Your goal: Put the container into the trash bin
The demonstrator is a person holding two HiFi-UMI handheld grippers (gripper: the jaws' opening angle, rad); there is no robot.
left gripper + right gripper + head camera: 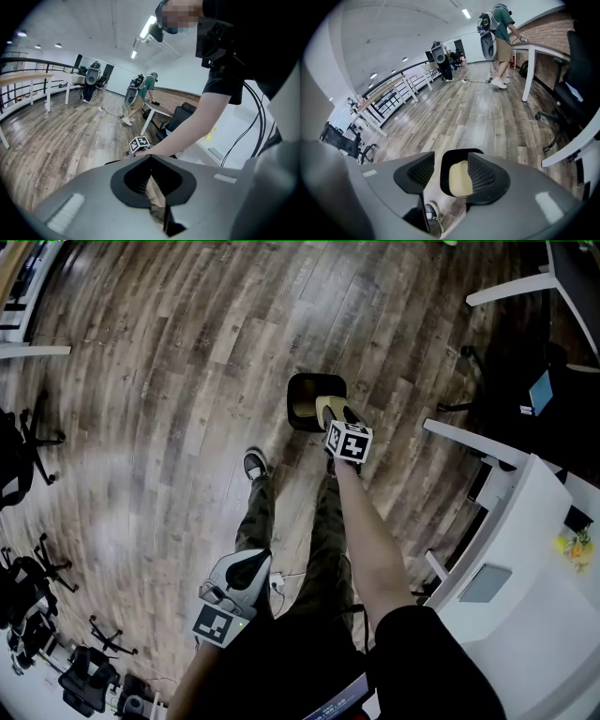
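Head view: right gripper (331, 420) sits over bin (302, 382) on the floor (169, 381), container (325, 409) at its tip, so a drop should land inside. Left gripper (247, 565) held back, idle.
Left gripper view: jaws pressed together, empty.
Right gripper view: jaws spread, container beside one pad, bin mouth behind it.

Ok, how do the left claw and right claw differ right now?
Left claw is shut, empty; right claw stands open. Left claw hangs by the person's leg; right claw reaches over the trash bin, the container showing in the bin's mouth. Both point downward.
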